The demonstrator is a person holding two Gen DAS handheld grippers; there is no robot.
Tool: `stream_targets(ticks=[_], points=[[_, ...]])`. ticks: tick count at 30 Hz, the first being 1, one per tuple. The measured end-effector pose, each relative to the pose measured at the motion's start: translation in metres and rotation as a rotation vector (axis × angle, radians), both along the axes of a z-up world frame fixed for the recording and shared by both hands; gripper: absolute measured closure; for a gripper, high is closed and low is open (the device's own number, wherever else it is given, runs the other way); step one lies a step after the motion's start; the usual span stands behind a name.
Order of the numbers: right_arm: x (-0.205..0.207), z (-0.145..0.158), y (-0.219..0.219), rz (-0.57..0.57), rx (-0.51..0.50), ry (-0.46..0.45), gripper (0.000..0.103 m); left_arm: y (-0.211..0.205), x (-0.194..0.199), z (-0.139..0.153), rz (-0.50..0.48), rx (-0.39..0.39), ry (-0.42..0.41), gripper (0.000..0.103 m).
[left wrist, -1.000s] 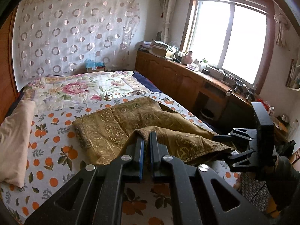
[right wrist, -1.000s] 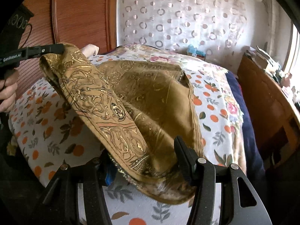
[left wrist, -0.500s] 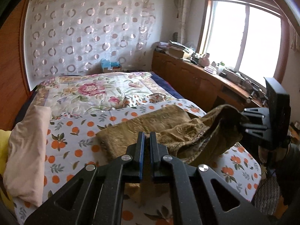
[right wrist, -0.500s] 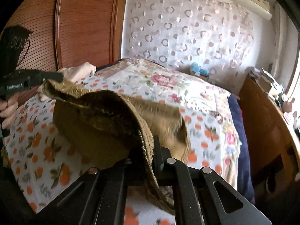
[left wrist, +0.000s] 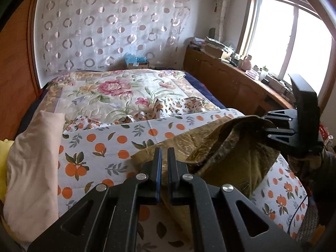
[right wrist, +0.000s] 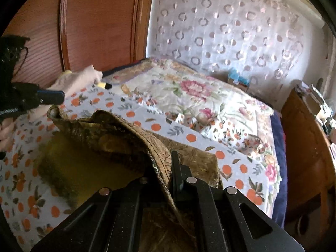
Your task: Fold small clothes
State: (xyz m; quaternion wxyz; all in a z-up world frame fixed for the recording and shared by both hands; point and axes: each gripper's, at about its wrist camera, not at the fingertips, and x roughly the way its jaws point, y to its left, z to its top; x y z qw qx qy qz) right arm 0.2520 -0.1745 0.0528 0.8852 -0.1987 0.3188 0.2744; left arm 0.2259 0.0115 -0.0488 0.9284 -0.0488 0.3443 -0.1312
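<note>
From my left wrist camera I see my left gripper [left wrist: 164,153] with its jaws drawn nearly together, a thin gap between the blue-edged pads, and the edge of the golden-brown patterned cloth [left wrist: 212,147] running under and between them; from this angle I cannot be sure the pads pinch it, though in the right wrist view the cloth's raised corner sits just below that gripper's tip, looking slightly apart from it. My right gripper [right wrist: 166,168] is clamped tight on a fold of the same cloth, the fabric pressed between its fingers and draping down over the frame. The cloth hangs lifted between the two grippers above the bed, its lower part lying on the white sheet printed with oranges [left wrist: 117,140]. Beyond it lies a floral quilt [left wrist: 109,92], and a pale pink folded cloth [left wrist: 31,163] rests along the left side of the bed. A wooden headboard [right wrist: 100,25] and a curtain with ring patterns [left wrist: 109,25] stand behind. On the left gripper's body in the right wrist view there is white lettering, too blurred for me to read. A small box with blue contents [left wrist: 136,62] sits by the curtain; any print on it is illegible.
</note>
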Motion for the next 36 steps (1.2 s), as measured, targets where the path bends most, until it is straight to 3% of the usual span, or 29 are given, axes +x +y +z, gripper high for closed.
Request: stream_targets(ticks=[11, 13, 15, 18, 20, 23, 28, 36], points=[[0.048, -0.008, 0.007, -0.009, 0.009, 0.084, 0.093, 0.004, 0.013, -0.015, 0.006, 0.002, 0.049, 0.097], [0.049, -0.005, 0.011, -0.002, 0.015, 0.079, 0.093, 0.005, 0.014, -0.017, 0.012, 0.009, 0.056, 0.092], [0.049, -0.003, 0.014, 0.005, 0.011, 0.071, 0.092, 0.005, 0.013, -0.018, 0.012, 0.012, 0.055, 0.080], [0.044, -0.002, 0.012, -0.009, 0.006, 0.049, 0.080, 0.003, 0.014, -0.019, 0.003, -0.001, 0.061, 0.060], [0.041, 0.003, 0.008, -0.032, 0.024, 0.031, 0.056, 0.000, 0.014, -0.021, -0.007, -0.002, 0.066, 0.058], [0.033, 0.020, -0.005, -0.062, 0.080, -0.003, 0.041, -0.003, 0.015, -0.022, -0.011, 0.011, 0.070, 0.058], [0.010, 0.038, -0.032, -0.137, 0.116, -0.057, 0.038, -0.005, 0.015, -0.024, -0.009, 0.019, 0.073, 0.058], [-0.007, 0.000, -0.062, -0.224, 0.073, 0.060, 0.038, -0.005, 0.025, -0.037, -0.009, 0.033, 0.108, 0.058]])
